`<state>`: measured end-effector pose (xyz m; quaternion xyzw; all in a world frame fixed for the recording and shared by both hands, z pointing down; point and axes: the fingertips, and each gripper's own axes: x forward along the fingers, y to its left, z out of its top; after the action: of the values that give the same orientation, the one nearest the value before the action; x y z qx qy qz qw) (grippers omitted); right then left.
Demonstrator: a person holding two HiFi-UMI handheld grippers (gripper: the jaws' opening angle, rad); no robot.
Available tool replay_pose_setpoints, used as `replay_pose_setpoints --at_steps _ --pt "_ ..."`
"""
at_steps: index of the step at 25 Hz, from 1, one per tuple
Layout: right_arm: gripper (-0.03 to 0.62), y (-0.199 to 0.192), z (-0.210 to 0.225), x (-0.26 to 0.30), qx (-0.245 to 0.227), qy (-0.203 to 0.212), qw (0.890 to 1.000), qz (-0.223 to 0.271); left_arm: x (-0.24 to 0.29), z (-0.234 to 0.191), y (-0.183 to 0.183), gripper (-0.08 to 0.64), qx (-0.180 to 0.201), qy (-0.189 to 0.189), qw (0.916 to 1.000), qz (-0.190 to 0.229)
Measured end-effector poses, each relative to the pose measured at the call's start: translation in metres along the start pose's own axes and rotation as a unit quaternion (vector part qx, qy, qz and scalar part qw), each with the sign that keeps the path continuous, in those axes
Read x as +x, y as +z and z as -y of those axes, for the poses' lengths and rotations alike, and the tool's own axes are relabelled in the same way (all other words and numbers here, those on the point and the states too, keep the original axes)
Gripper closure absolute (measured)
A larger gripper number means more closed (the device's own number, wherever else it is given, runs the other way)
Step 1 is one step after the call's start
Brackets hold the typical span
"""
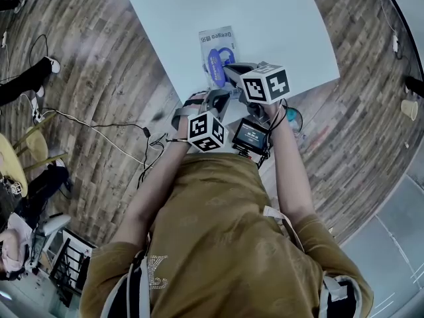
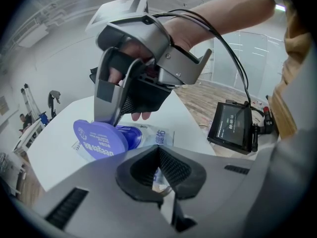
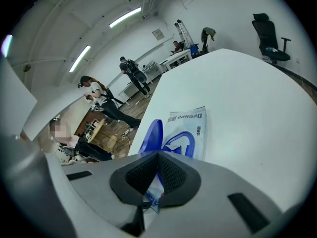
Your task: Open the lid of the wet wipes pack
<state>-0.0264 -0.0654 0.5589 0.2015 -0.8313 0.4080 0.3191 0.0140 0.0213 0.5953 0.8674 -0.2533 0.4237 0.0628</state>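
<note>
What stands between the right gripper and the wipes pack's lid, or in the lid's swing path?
Nothing visible does. The right gripper has its jaws on the blue lid, which stands raised off the wet wipes pack. The left gripper pinches the pack's near edge, apart from the lid.

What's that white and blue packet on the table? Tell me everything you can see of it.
The pack is a flat, soft-looking white pouch with blue print, lying on the white table. Its rounded blue lid, plastic by the look of it, is raised and stands on edge. The right hand-held gripper pinches the lid's rim; the left hand-held gripper is clamped on the pack's near edge.
</note>
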Motion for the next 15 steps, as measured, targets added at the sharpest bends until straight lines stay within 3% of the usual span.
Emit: replay_pose_setpoints --at_steps 8,15 --pt "0.584 -0.001 -0.009 0.008 -0.002 0.01 1.0 -0.003 -0.017 -0.015 -0.001 0.56 -0.046 0.02 0.9979 0.041" --pt "0.584 -0.001 -0.019 0.012 -0.011 0.015 1.0 -0.007 -0.044 -0.022 0.013 0.56 -0.025 0.054 0.994 0.092"
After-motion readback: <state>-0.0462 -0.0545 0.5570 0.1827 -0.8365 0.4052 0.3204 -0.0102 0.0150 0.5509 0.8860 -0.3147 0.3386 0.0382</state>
